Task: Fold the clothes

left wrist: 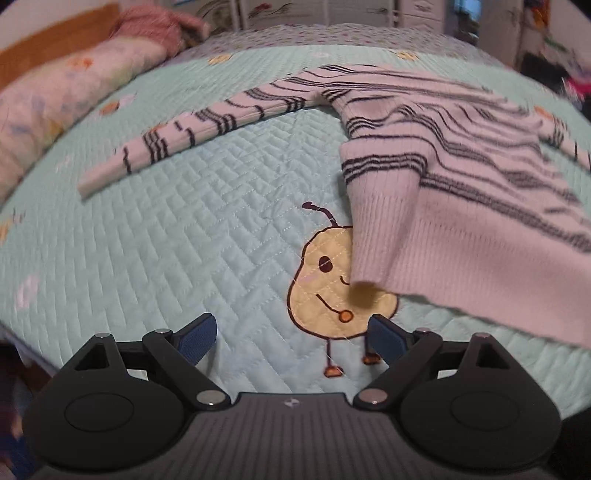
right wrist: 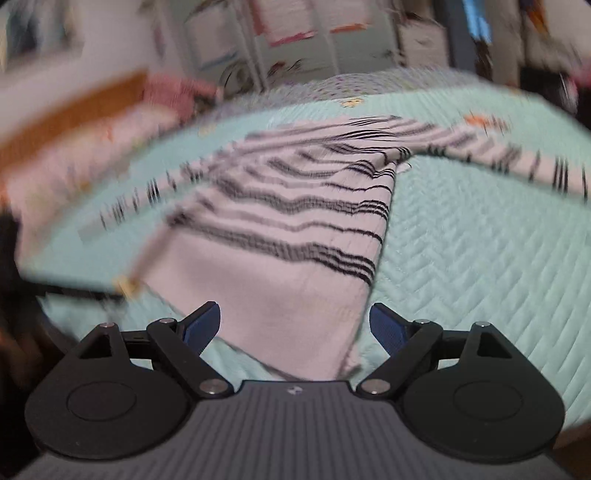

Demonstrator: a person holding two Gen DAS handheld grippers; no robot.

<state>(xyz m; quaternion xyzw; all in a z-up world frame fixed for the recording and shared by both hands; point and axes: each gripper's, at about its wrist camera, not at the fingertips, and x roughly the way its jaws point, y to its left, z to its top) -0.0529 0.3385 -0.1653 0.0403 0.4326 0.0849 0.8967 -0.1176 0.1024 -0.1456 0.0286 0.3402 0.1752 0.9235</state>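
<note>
A pale pink sweater with dark stripes (left wrist: 461, 177) lies spread on a mint quilted bedspread (left wrist: 166, 240). One sleeve (left wrist: 192, 136) stretches out to the left, and the ribbed hem is folded over at the near left corner. My left gripper (left wrist: 291, 338) is open above the bedspread, just left of the hem, with nothing between its blue pads. In the right wrist view the sweater (right wrist: 288, 229) runs toward me, and its plain hem lies between the wide-apart fingers of my right gripper (right wrist: 295, 326). The pads do not press on it.
A yellow pear-shaped cartoon figure (left wrist: 325, 291) is stitched into the bedspread under the left gripper. A floral pillow (left wrist: 62, 96) and a pink bundle (left wrist: 155, 26) lie at the bed's far left. Shelves and furniture stand beyond the bed.
</note>
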